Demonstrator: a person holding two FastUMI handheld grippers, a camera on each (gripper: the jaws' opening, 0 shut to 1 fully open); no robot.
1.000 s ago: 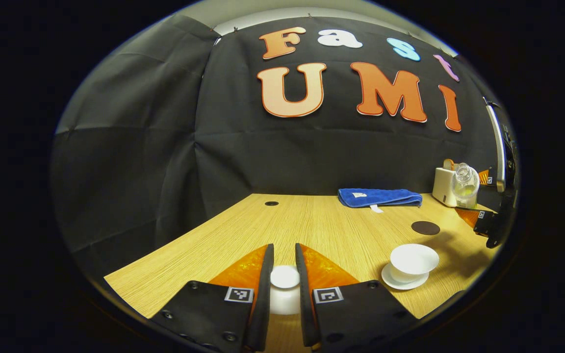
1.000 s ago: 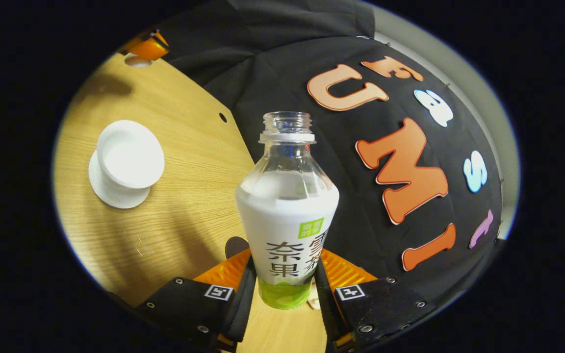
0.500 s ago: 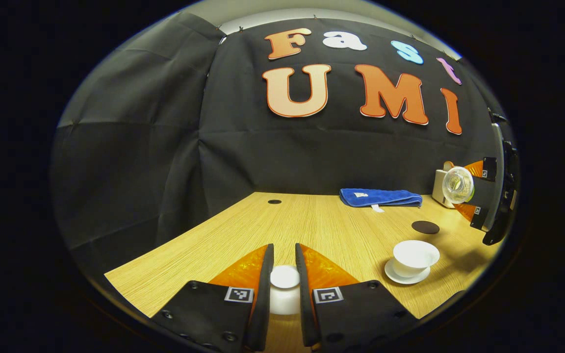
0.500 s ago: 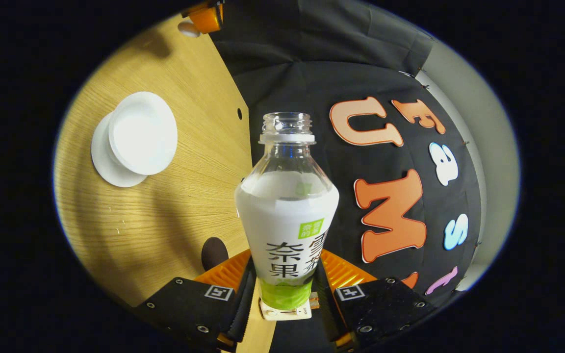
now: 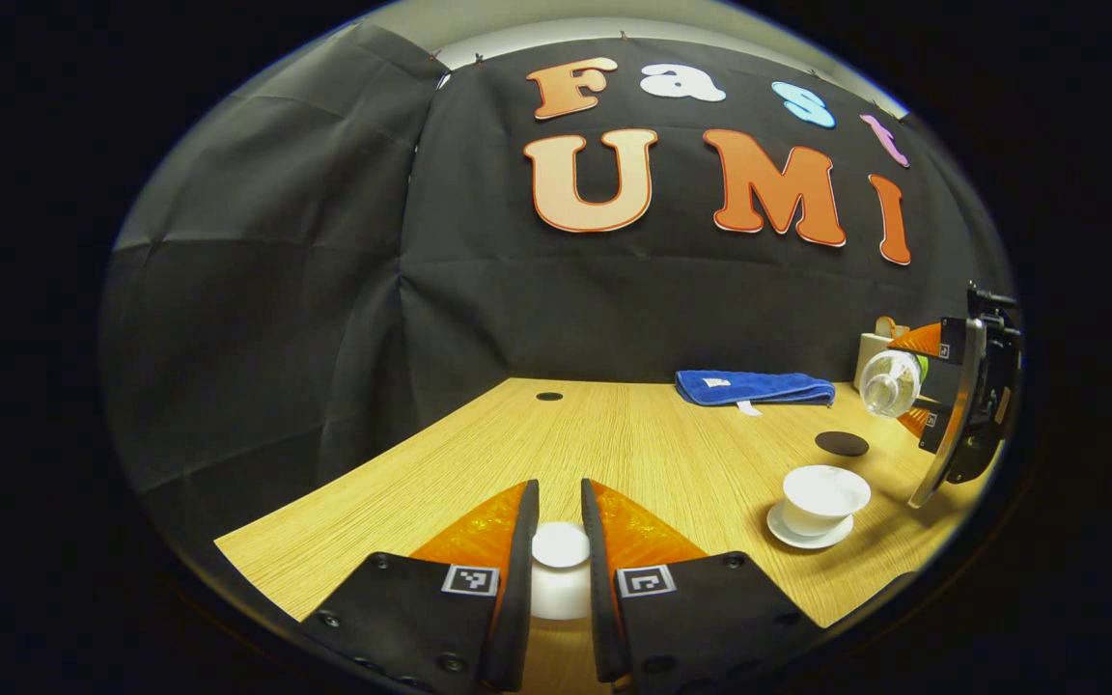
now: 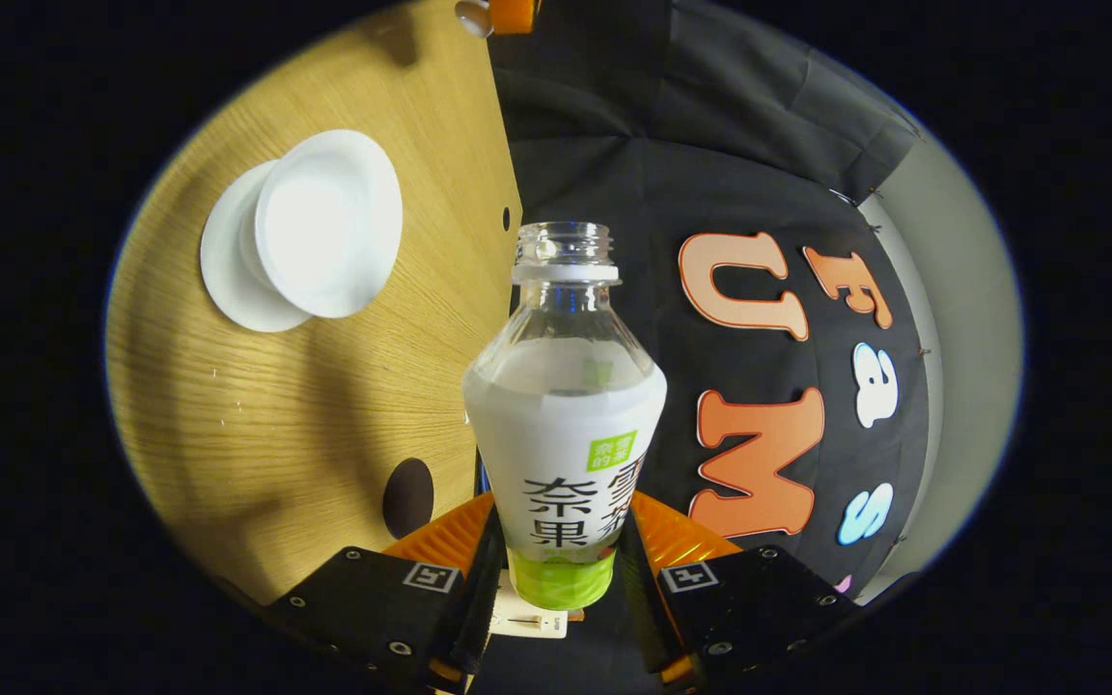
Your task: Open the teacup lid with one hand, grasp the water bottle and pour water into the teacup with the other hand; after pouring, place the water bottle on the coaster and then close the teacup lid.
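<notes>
In the left gripper view my left gripper is shut on the white teacup lid, held just above the wooden table. The open white teacup stands on its saucer at the right, with the dark round coaster behind it. Above them the right gripper holds the uncapped water bottle tipped over, its mouth toward the cup. In the right gripper view my right gripper is shut on the water bottle; the teacup lies upper left and the coaster lower left.
A folded blue cloth lies at the back of the table, and a white box stands at the back right behind the bottle. A small dark hole marks the table's far edge. The table's left half is bare wood.
The right gripper has rolled the bottle further onto its side and carried it closer above the teacup. The left gripper has kept the lid almost still.
</notes>
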